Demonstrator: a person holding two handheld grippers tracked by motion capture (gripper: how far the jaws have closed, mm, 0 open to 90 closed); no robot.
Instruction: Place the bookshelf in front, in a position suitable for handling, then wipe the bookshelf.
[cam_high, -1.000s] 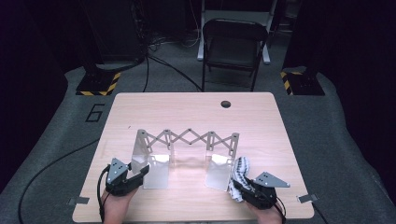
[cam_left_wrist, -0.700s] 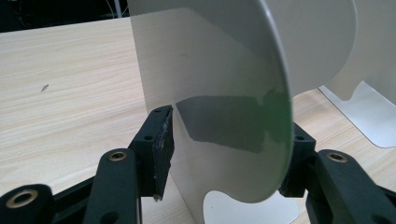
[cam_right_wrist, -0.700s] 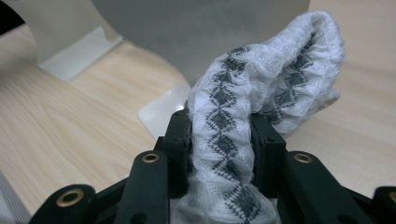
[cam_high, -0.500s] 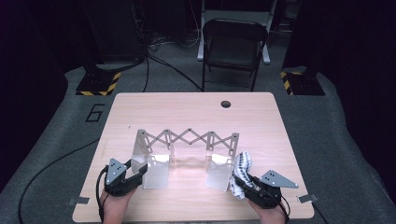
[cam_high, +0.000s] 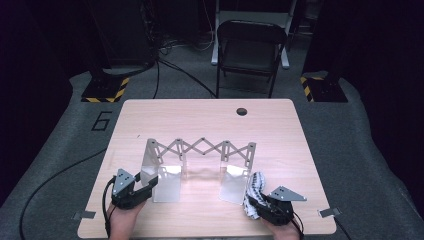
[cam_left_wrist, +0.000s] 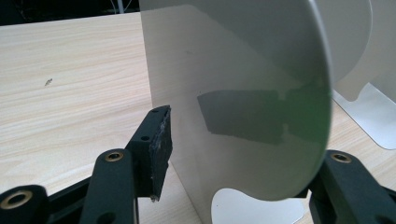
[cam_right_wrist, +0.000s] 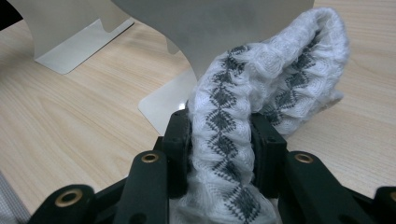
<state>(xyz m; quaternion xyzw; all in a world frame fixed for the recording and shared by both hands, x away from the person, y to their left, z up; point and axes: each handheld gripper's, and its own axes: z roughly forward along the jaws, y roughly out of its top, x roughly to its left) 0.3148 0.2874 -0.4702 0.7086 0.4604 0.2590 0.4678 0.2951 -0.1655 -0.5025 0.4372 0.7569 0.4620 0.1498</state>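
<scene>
A metal rack (cam_high: 202, 147) of upright foot-shaped plates joined by a scissor lattice stands mid-table. My left gripper (cam_high: 150, 184) straddles the left plate (cam_high: 150, 165). In the left gripper view that plate (cam_left_wrist: 243, 70) stands between the jaws of the left gripper (cam_left_wrist: 243, 144), which have just been closing; a thin gap shows beside the left pad (cam_left_wrist: 161, 140). My right gripper (cam_high: 255, 202) is shut on a white sock with grey diamonds (cam_high: 255, 187), beside the right plate (cam_high: 234, 180). The right gripper (cam_right_wrist: 219, 126) pinches the sock (cam_right_wrist: 280, 70), whose free end arches over toward a plate.
The wooden table (cam_high: 200, 117) has a small round hole (cam_high: 242, 111) near its far edge. A folding chair (cam_high: 250, 45) stands behind it. Cables trail from both grippers off the near edge, and tape marks sit at the near corners.
The right gripper with the sock swung slightly right, then came back left to nearly where it was. The left gripper has stayed at the left plate.
</scene>
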